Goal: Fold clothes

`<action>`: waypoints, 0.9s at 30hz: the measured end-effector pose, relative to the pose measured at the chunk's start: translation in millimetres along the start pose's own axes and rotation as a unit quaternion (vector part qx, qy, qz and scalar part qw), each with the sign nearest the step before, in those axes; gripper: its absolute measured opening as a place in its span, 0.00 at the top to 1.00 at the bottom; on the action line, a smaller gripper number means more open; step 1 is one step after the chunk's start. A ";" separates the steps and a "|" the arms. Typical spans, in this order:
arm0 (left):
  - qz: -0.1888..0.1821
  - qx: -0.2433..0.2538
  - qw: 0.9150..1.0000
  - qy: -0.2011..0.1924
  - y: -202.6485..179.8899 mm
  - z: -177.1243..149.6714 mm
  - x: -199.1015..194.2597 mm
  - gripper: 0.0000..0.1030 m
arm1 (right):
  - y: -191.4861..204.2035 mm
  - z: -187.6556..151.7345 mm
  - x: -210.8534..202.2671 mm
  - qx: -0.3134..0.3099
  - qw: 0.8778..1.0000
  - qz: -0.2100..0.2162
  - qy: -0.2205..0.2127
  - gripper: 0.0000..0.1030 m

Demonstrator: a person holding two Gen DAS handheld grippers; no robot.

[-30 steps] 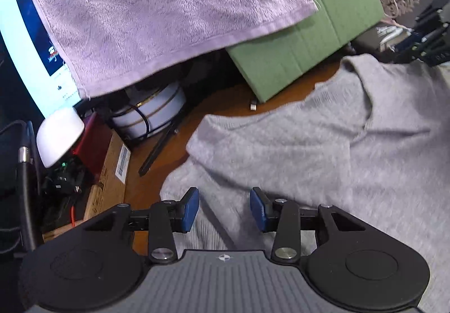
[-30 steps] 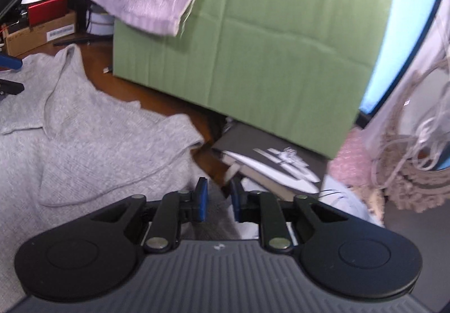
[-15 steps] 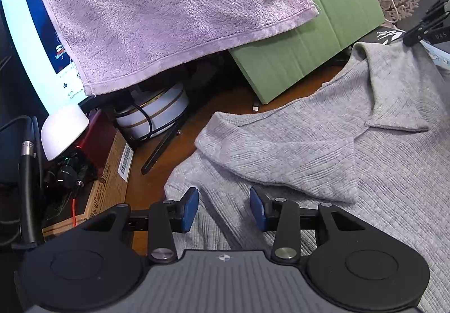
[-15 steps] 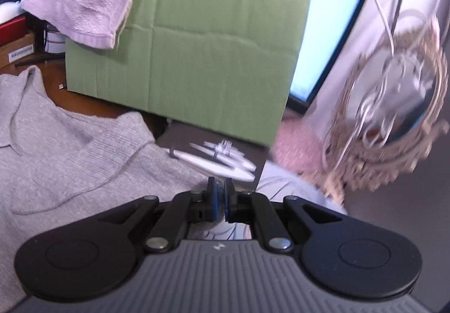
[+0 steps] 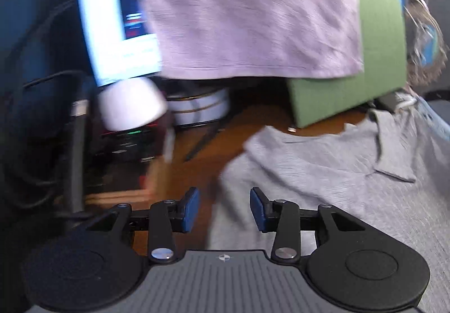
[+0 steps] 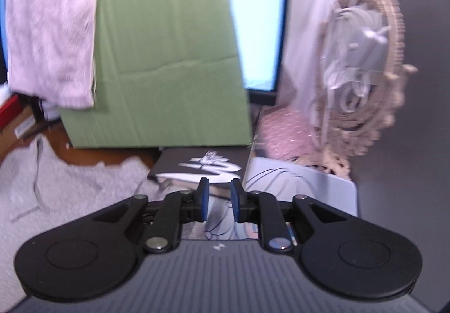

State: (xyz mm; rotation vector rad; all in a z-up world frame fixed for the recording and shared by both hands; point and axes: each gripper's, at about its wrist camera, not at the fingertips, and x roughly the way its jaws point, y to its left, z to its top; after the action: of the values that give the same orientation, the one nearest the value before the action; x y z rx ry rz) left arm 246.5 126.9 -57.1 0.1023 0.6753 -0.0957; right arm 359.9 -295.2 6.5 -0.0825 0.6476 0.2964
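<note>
Across the wooden surface [image 5: 270, 122] the grey collared shirt [image 5: 323, 167] lies spread, unfolded; left gripper [image 5: 224, 207] part-open and empty, right gripper [image 6: 218, 200] narrowly apart, opening, empty.

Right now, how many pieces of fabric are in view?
2. A grey collared shirt lies spread on the wooden desk; a lilac towel hangs over the monitor and green cardboard behind. Others may lie out of frame.

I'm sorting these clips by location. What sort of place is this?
Most likely a cluttered home desk rather than a laundry room: a lit computer monitor stands behind, a wooden desktop holds the grey shirt, and an ornate mirror leans nearby.
</note>
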 end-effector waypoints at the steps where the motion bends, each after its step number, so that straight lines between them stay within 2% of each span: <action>1: 0.000 -0.006 1.000 0.006 7.3 -2.8 -3.2 0.61 | -3.1 1.3 -6.3 0.008 1.000 -0.001 -0.003 0.82; 6: 0.000 -0.023 0.999 0.040 36.6 -19.8 -14.2 0.68 | 28.6 8.5 -39.0 -0.037 0.999 0.010 -0.007 0.82; 9: -0.010 -0.017 0.998 0.055 38.9 -32.1 -15.0 0.68 | 64.3 17.4 -56.1 -0.057 0.998 0.041 0.000 0.82; 13: -0.003 0.014 0.998 0.066 31.6 -47.3 -10.9 0.68 | 114.1 31.7 -76.6 -0.069 0.992 0.103 0.002 0.81; 17: 0.039 0.066 0.995 0.062 24.3 -59.8 -7.3 0.68 | 168.6 40.0 -89.2 -0.107 0.982 0.156 -0.005 0.81; 21: 0.050 0.090 0.993 0.052 22.3 -65.2 -8.6 0.67 | 216.9 44.6 -85.3 -0.143 0.970 0.195 0.003 0.80; 23: 0.056 0.105 0.992 0.052 19.5 -66.8 -9.6 0.76 | 238.8 46.6 -74.6 -0.157 0.967 0.201 0.015 0.80; 24: 0.074 0.118 0.989 0.057 16.6 -69.0 -7.4 0.99 | 249.5 47.7 -68.6 -0.164 0.965 0.203 0.020 0.80; 27: 0.117 0.150 0.980 0.056 12.3 -75.8 -2.5 1.00 | 276.2 53.1 -35.9 -0.165 0.964 0.206 0.043 0.80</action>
State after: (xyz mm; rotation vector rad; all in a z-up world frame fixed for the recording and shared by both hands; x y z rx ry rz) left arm 199.2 148.7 -113.6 0.4785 0.7543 0.0369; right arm 281.5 -31.5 75.0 -0.2815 0.6938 0.8068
